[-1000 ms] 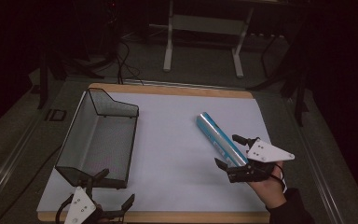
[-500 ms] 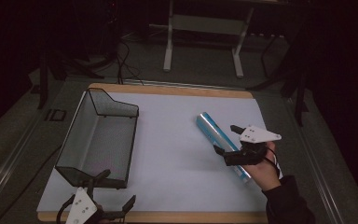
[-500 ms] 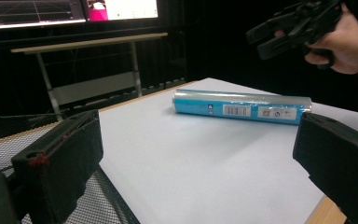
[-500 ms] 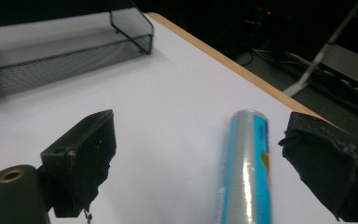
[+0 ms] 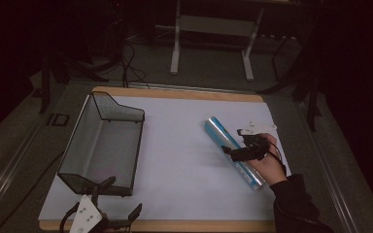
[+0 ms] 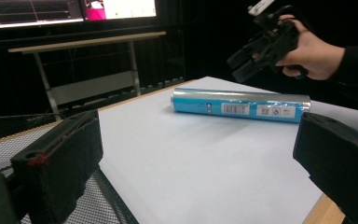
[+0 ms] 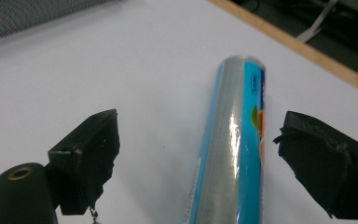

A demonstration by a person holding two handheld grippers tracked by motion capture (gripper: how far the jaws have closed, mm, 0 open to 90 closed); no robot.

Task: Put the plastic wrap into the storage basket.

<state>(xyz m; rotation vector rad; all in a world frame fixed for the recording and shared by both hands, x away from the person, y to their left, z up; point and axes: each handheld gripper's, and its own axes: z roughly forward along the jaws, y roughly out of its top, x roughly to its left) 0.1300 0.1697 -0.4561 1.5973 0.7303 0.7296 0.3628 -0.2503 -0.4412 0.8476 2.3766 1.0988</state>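
The white-covered surface (image 5: 184, 160) has a wooden rim at its far and near edges and open room across its middle, between the wire basket (image 5: 104, 143) along its left side and the blue roll (image 5: 233, 151) lying diagonally toward its right side. The right gripper (image 5: 229, 152), jaws wide and straddling the roll without touching it, has moved from the roll's right side to directly over it since a second ago. The left gripper (image 5: 112, 201) rests at the near edge just beside the basket, jaws wide and empty.
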